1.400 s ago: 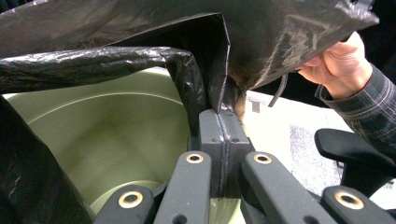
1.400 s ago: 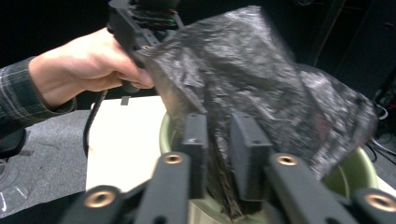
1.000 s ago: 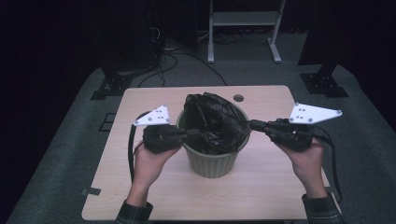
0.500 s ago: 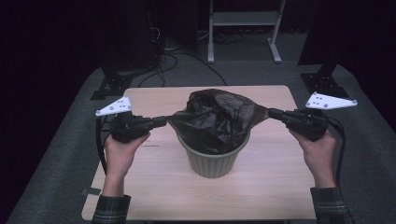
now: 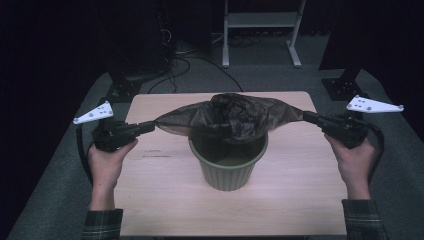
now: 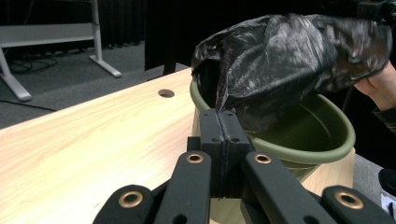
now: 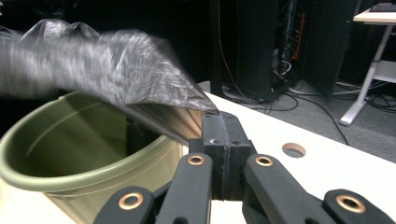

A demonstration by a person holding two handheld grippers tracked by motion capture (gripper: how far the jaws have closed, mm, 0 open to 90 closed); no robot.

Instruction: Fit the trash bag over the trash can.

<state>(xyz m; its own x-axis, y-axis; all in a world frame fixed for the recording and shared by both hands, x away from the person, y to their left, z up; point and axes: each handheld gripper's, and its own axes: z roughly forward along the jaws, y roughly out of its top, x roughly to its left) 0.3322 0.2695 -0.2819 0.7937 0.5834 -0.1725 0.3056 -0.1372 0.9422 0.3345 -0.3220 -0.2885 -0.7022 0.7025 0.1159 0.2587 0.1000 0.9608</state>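
A big wooden table point(image 5: 160, 200) fills the middle of the high view, with a grey floor around it. The table top has a small round hole point(image 6: 166, 93) near its far edge.

A green bucket point(image 5: 227, 167) stands upright in the middle of the table. Its wide rim point(image 6: 327, 154) is round and smooth.

A black plastic bag point(image 5: 227, 117) hangs over the top of the bucket. It is pulled out wide to both sides, like a stretched sheet, and its middle part droops down into the mouth of the bucket. The bag is crinkly and shiny.

The left gripper point(image 5: 149, 127) is out past the left side of the bucket, above the table. Its two black jaws are squeezed tight together on the left edge of the bag. In the left gripper view you can see the bag's edge pinched right at the tips.

The right gripper point(image 5: 307, 117) is out past the right side of the bucket. Its jaws are also pressed tight together, pinching the right corner of the bag.

A hand holds each gripper, and checked sleeves point(image 5: 102, 225) show at the bottom.
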